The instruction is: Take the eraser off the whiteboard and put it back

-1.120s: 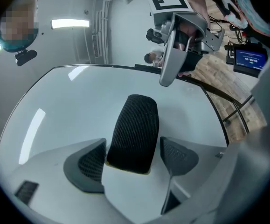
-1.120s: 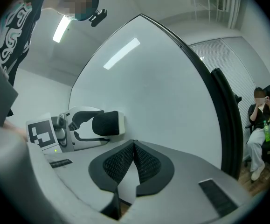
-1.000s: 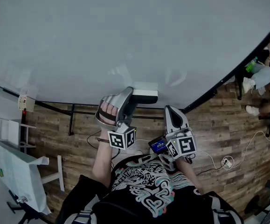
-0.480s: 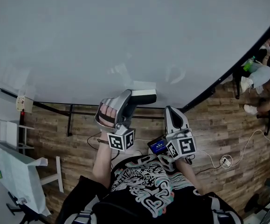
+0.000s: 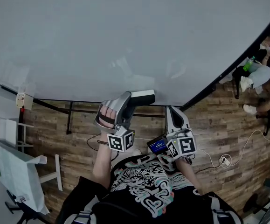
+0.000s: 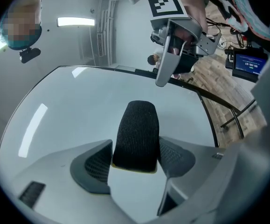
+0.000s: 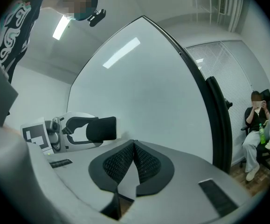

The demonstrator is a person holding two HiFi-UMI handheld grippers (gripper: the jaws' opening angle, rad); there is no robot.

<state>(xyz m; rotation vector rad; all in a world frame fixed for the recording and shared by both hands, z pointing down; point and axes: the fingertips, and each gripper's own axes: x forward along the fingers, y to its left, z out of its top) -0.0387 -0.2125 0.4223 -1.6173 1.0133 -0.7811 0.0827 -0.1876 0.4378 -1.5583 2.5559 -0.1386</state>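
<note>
The eraser (image 5: 142, 96), black felt with a pale back, is clamped between the pads of my left gripper (image 5: 134, 99) at the lower edge of the whiteboard (image 5: 125, 36). In the left gripper view the eraser (image 6: 137, 132) fills the gap between the jaws and points at the whiteboard (image 6: 79, 115); I cannot tell whether it touches the board. My right gripper (image 5: 172, 113) hangs beside it on the right, shut and empty, its pads meeting (image 7: 134, 143). The right gripper view shows the left gripper (image 7: 74, 127) holding the eraser (image 7: 100, 129) close to the board.
The board's black frame (image 5: 209, 90) runs down on the right. A person sits on a chair beyond it (image 7: 258, 120). A white stand (image 5: 13, 171) is at the lower left. Cables and a plug (image 5: 225, 161) lie on the wooden floor; a small blue-screen device (image 5: 157, 146) hangs between the grippers.
</note>
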